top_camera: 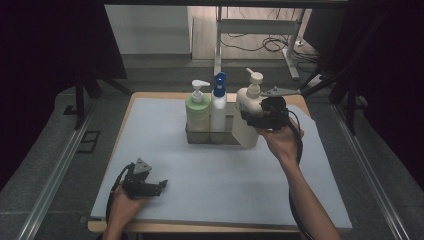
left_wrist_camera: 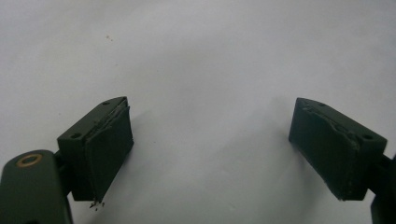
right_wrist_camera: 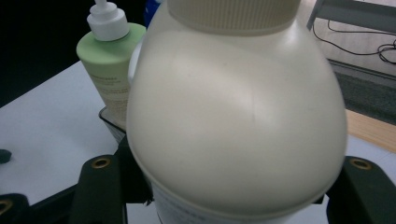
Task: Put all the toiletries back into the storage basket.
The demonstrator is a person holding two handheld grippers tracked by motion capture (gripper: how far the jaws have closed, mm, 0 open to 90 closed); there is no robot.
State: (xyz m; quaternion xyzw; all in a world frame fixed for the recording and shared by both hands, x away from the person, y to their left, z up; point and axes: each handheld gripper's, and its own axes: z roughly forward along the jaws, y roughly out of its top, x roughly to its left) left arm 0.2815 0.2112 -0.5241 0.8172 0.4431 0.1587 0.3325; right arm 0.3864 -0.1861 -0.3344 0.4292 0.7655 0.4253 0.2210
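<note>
high: above, forward-down | left: close on mat (left_wrist_camera: 201,56) | right: perhaps touching cream bottle (right_wrist_camera: 233,121)

Dim overall in the high view, corners sunk to near black; brightest on the pale table mat (top_camera: 165,125). Soft shadows under the left gripper (left_wrist_camera: 210,154) jaws, light from above. Cream bottle (right_wrist_camera: 233,116) close and slightly soft, faint sheen on its shoulder. Background hazy, mild grain.
</note>
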